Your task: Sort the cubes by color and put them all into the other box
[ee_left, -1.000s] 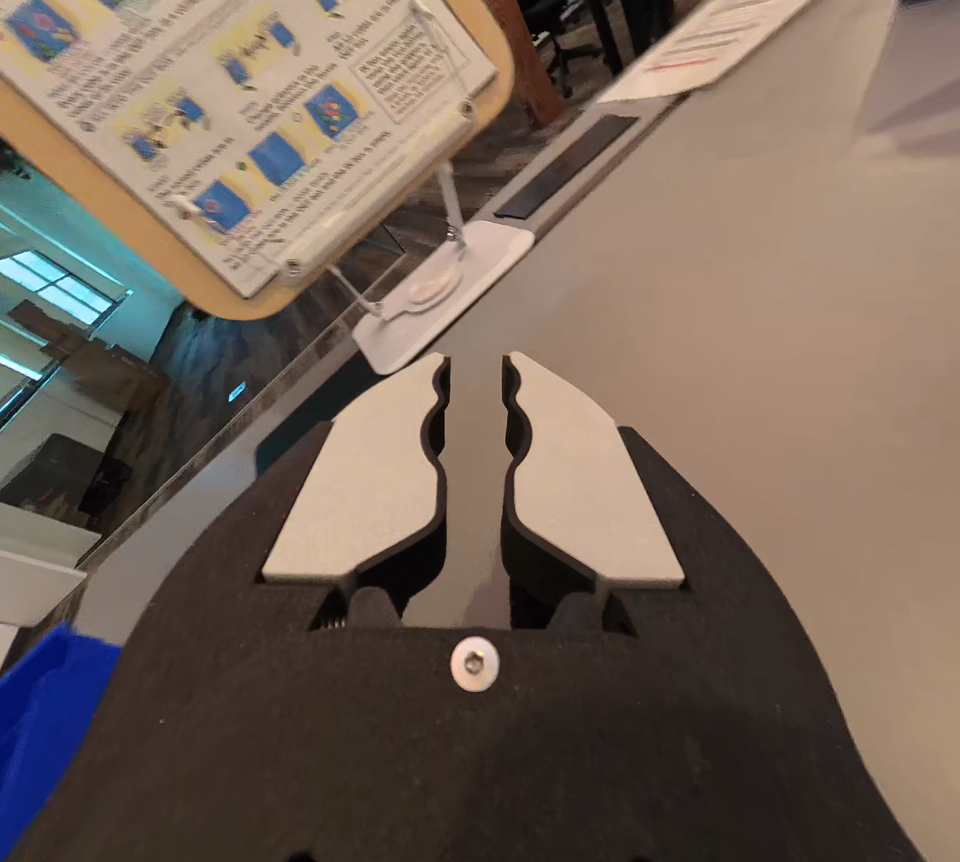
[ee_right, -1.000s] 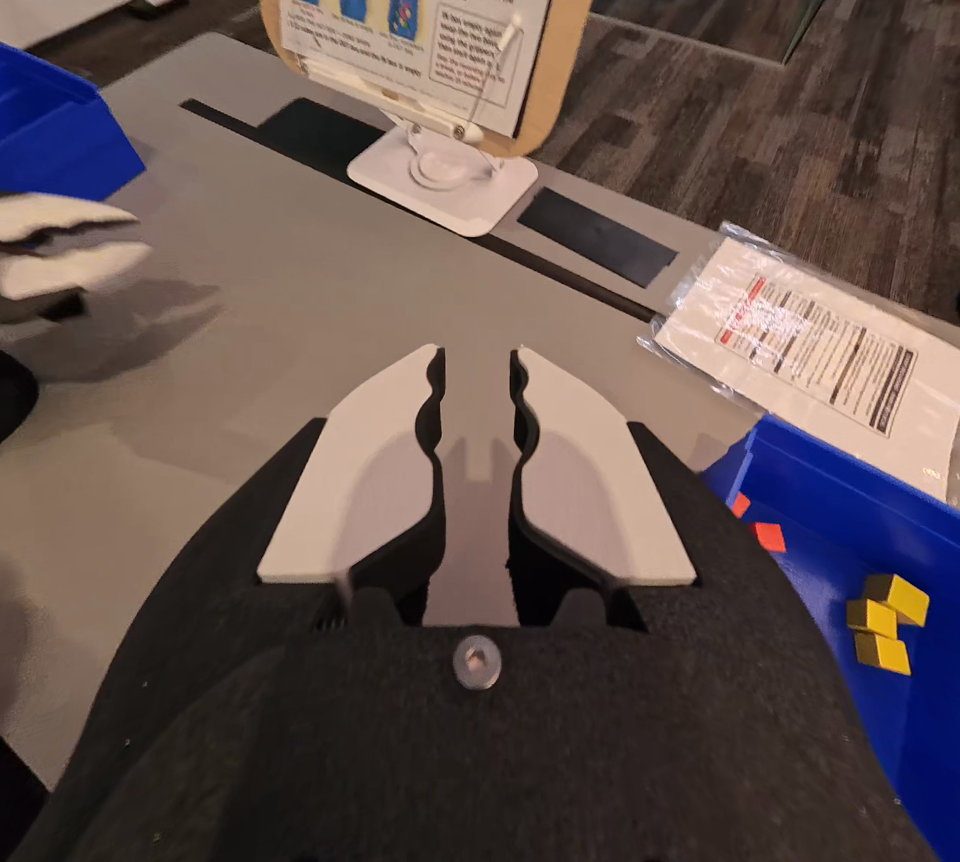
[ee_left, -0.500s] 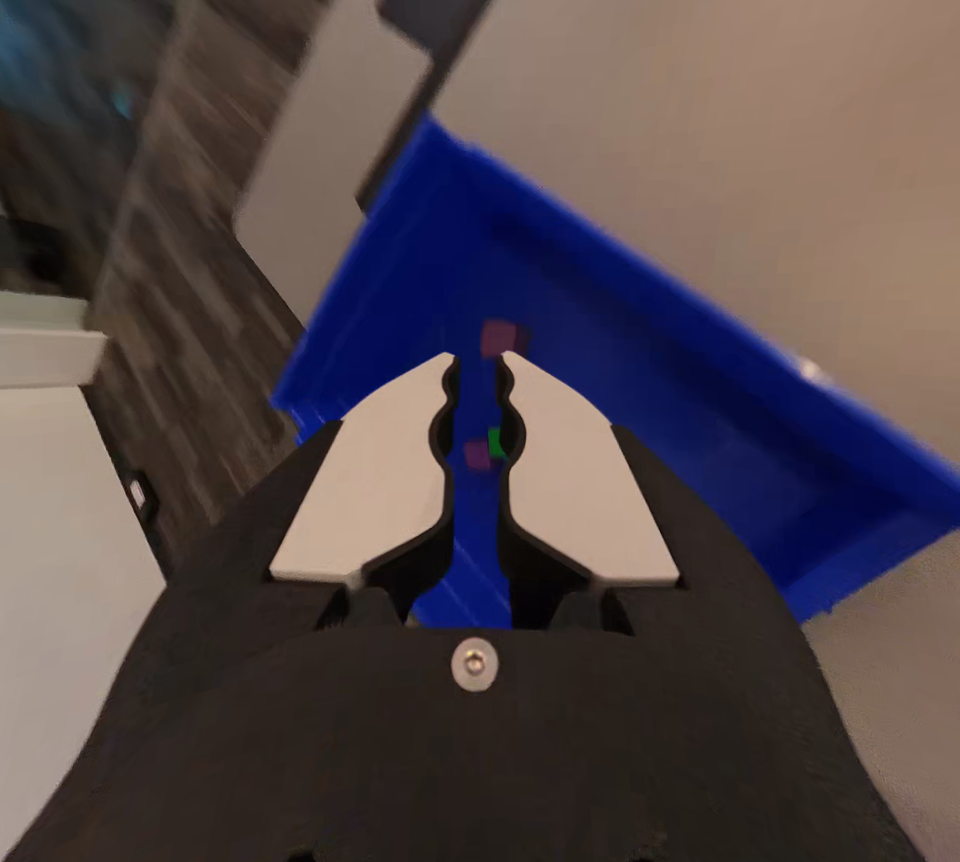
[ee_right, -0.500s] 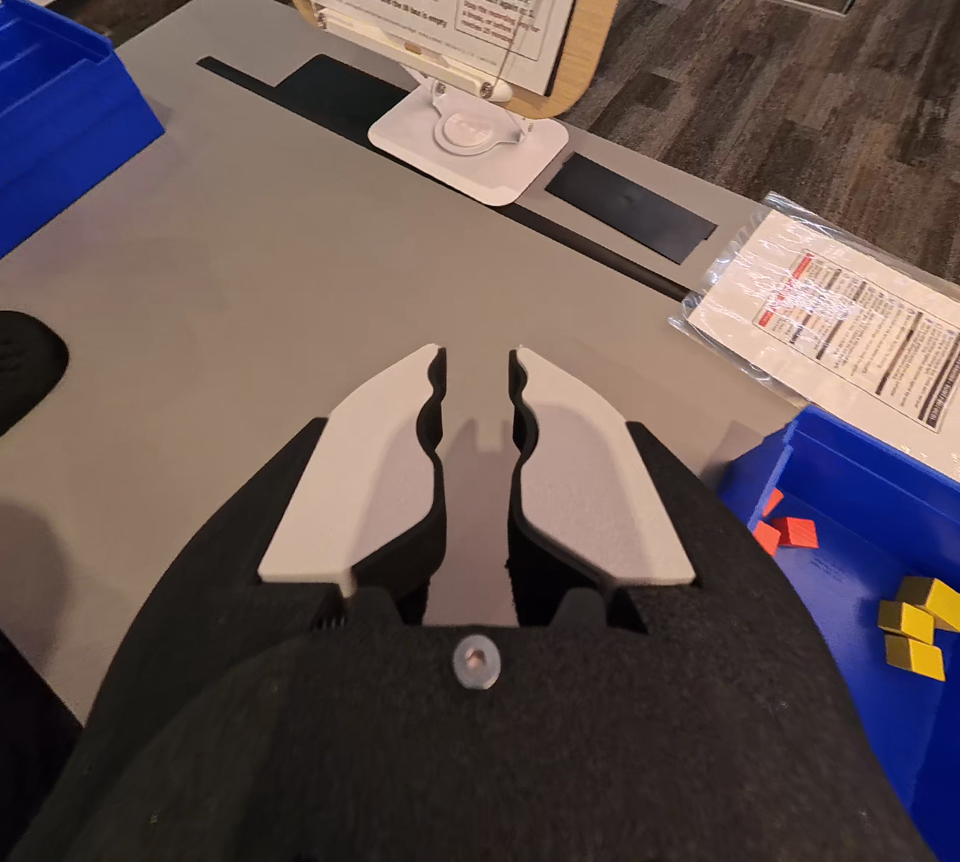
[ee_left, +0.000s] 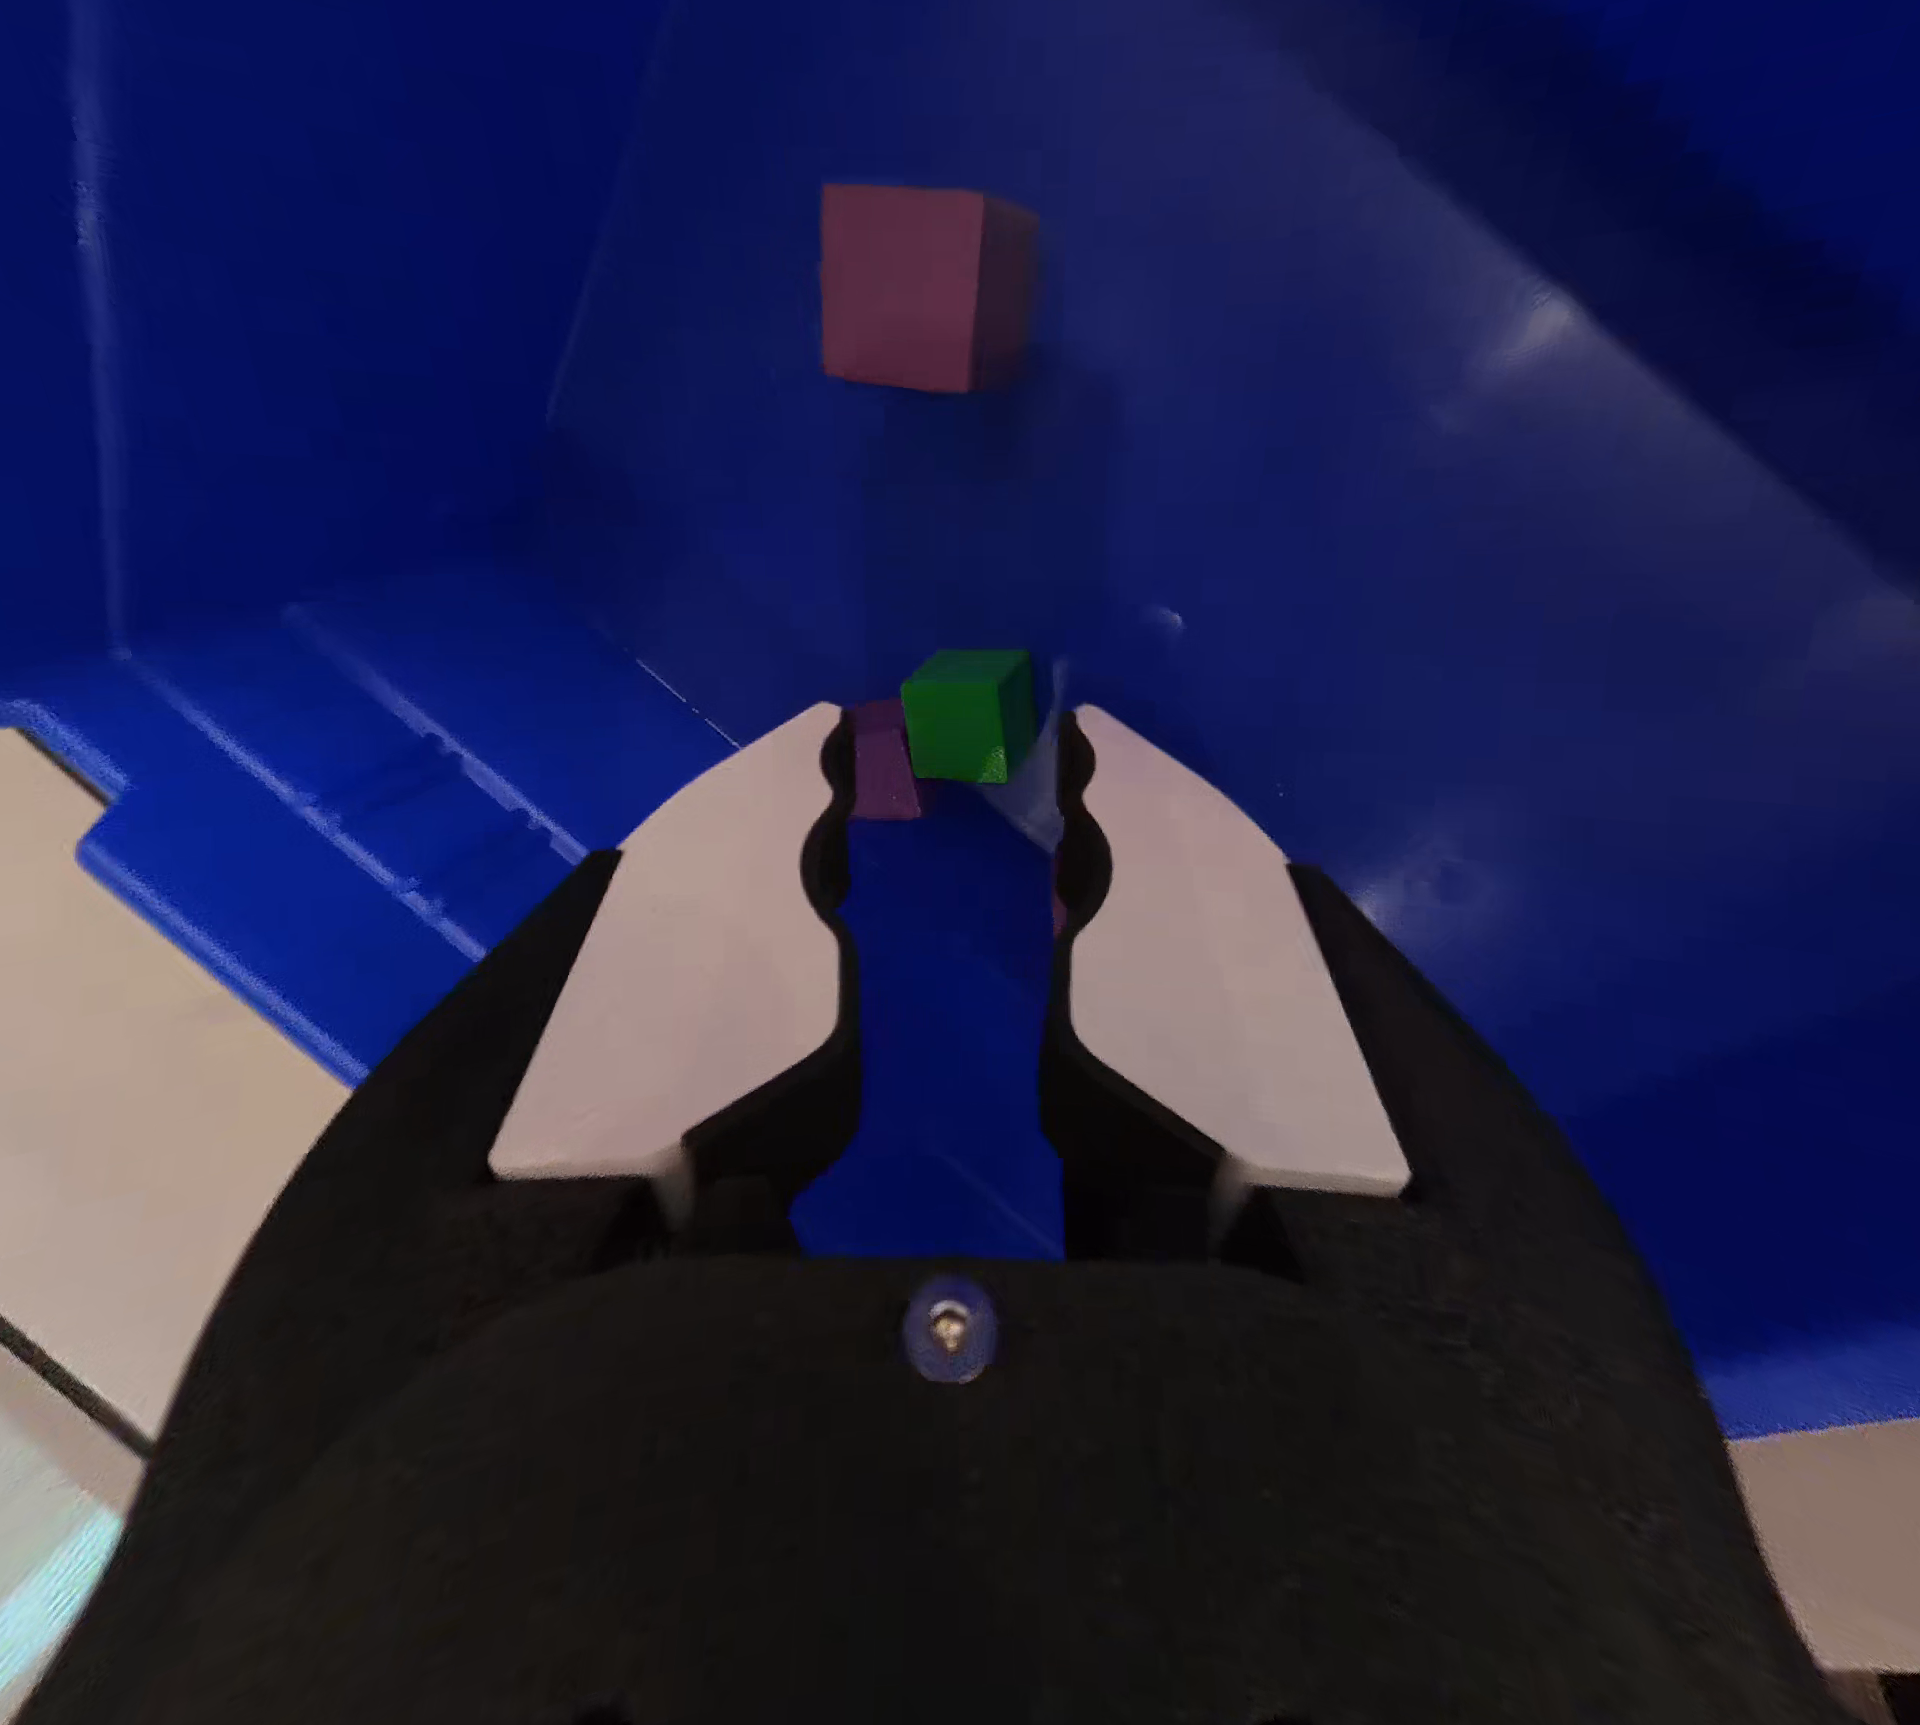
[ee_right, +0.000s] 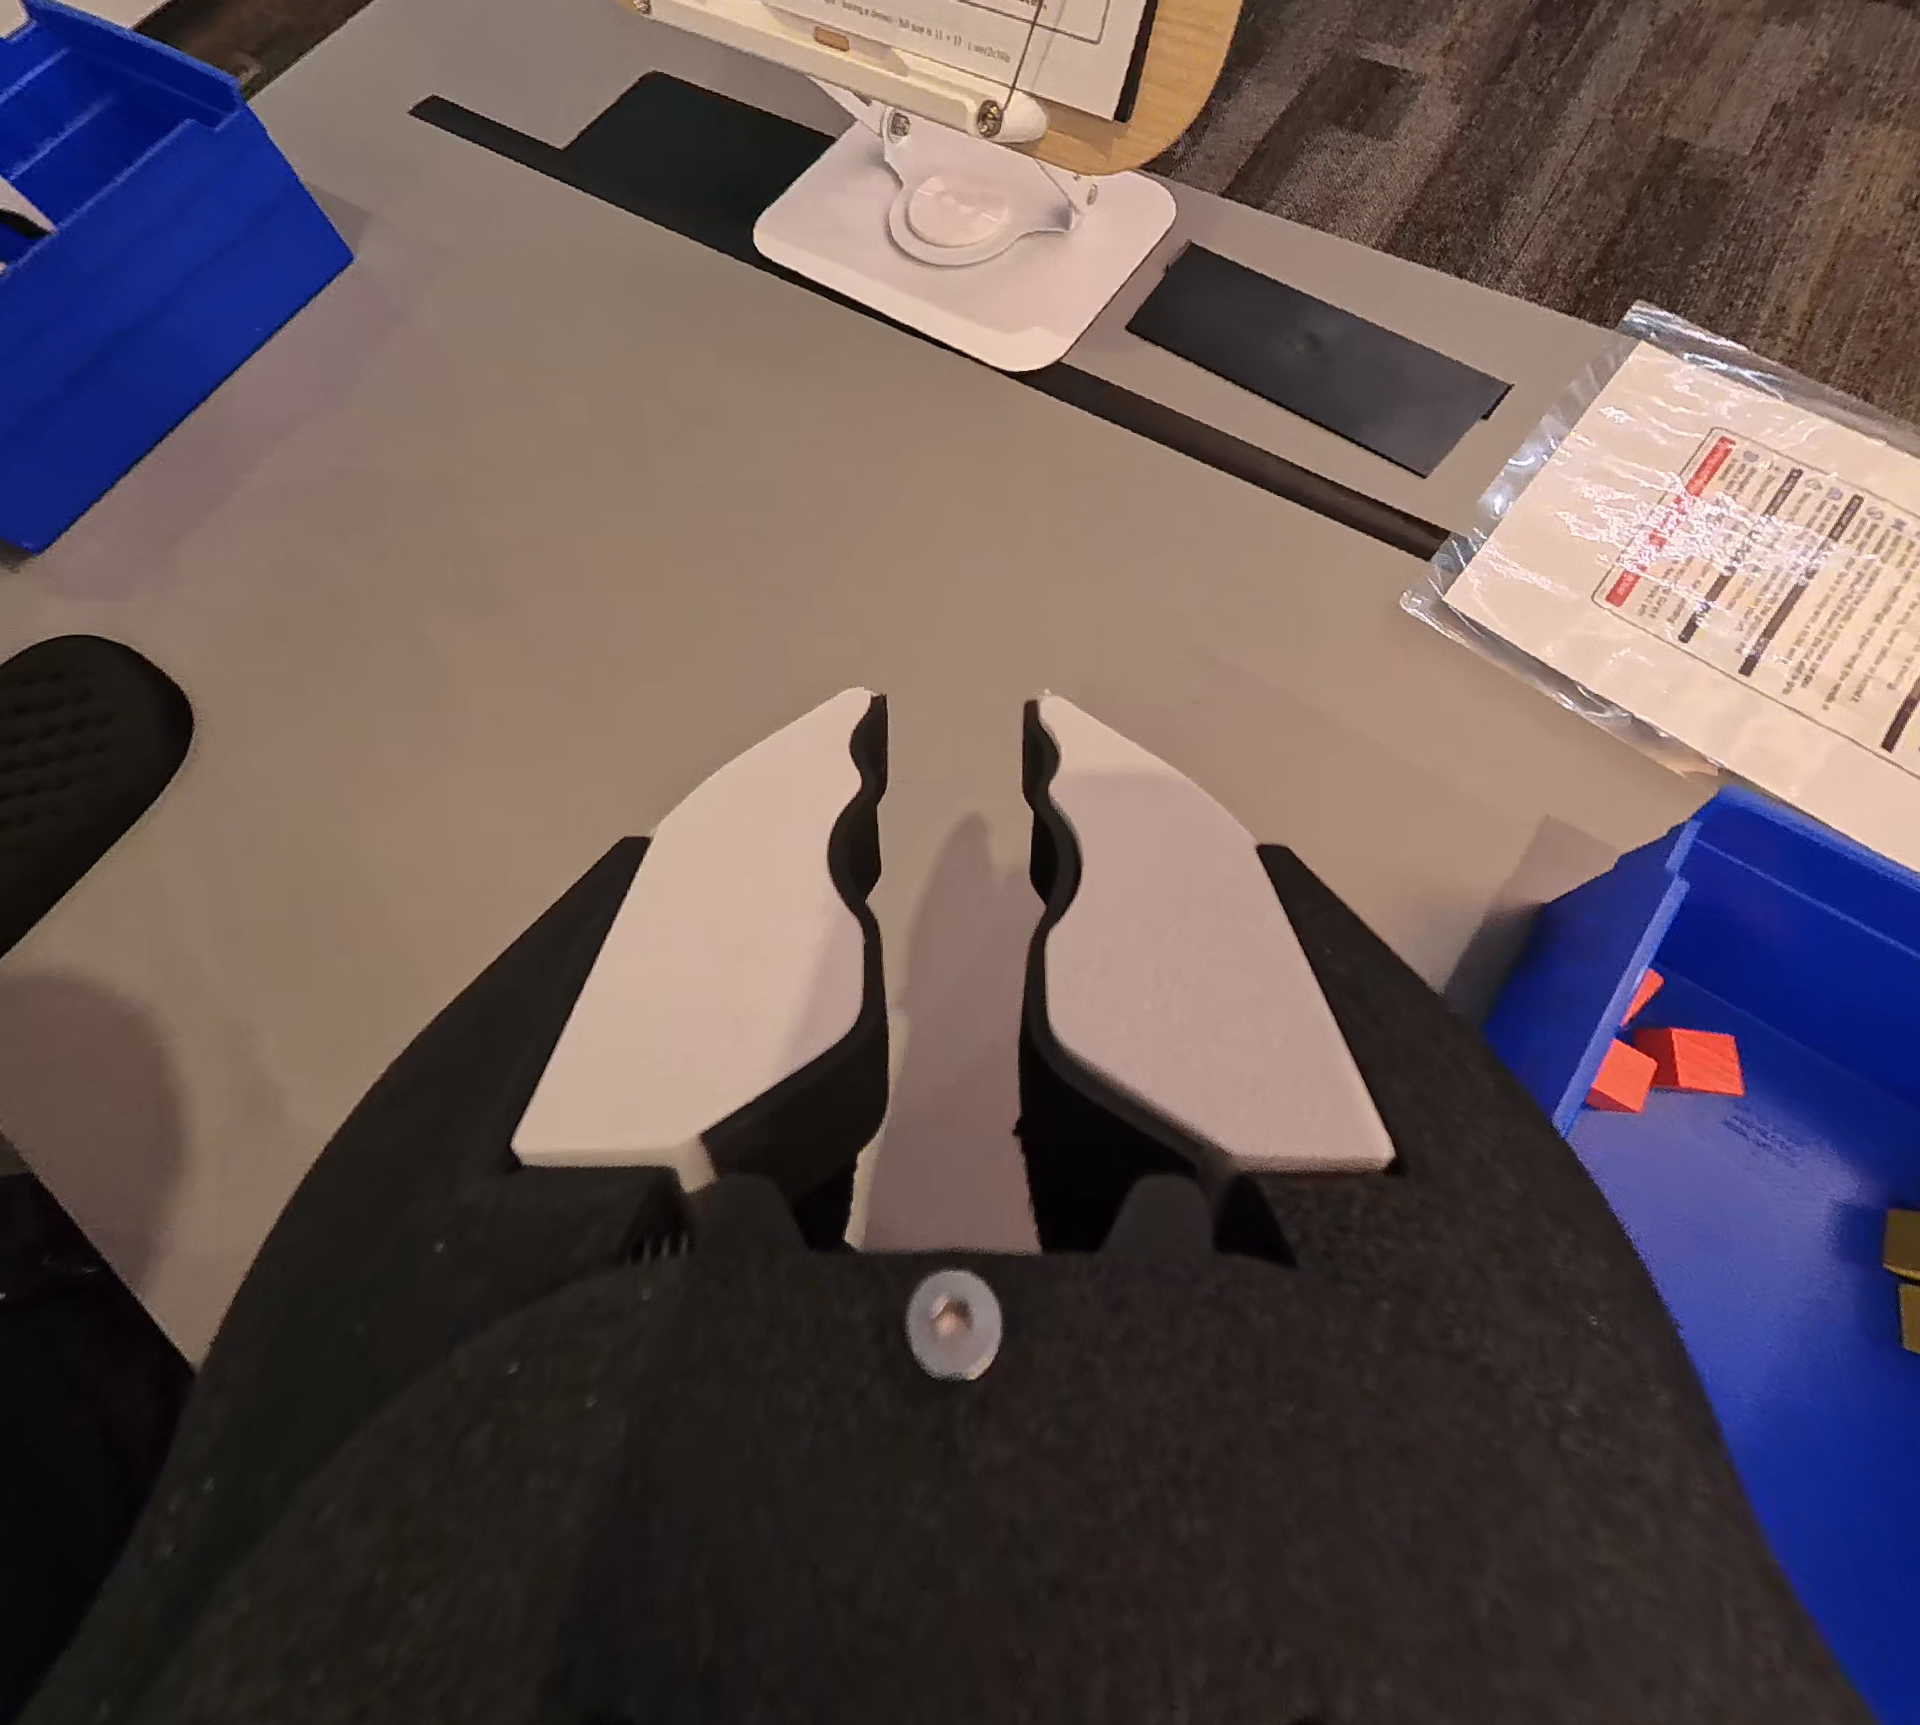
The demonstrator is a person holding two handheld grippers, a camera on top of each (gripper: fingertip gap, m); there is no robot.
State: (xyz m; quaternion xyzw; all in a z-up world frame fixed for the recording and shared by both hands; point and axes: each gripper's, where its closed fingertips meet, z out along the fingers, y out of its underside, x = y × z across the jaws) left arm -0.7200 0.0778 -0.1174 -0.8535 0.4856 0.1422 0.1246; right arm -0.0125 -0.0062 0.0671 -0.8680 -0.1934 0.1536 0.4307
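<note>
My left gripper [ee_left: 956, 725] is open and reaches down inside a blue box [ee_left: 1455, 532]. A green cube [ee_left: 966, 717] sits right at its fingertips, touching a purple cube [ee_left: 883, 766] partly hidden behind the left finger. Another purple cube [ee_left: 914, 288] lies farther in. My right gripper [ee_right: 956, 714] is open and empty above the grey table [ee_right: 623, 532]. A second blue box [ee_right: 1766, 1156] at the right holds orange cubes [ee_right: 1673, 1062] and yellow cubes [ee_right: 1901, 1270]. The first blue box also shows at the left of the right wrist view [ee_right: 135, 293].
An instruction board on a white stand [ee_right: 966, 241] stands at the table's far edge. A sheet in a plastic sleeve [ee_right: 1714, 574] lies at the right. A black chair part [ee_right: 73, 740] sits at the left edge.
My left gripper has swung from the board over to the left blue box and dropped into it, close to the green cube. My right gripper has moved little.
</note>
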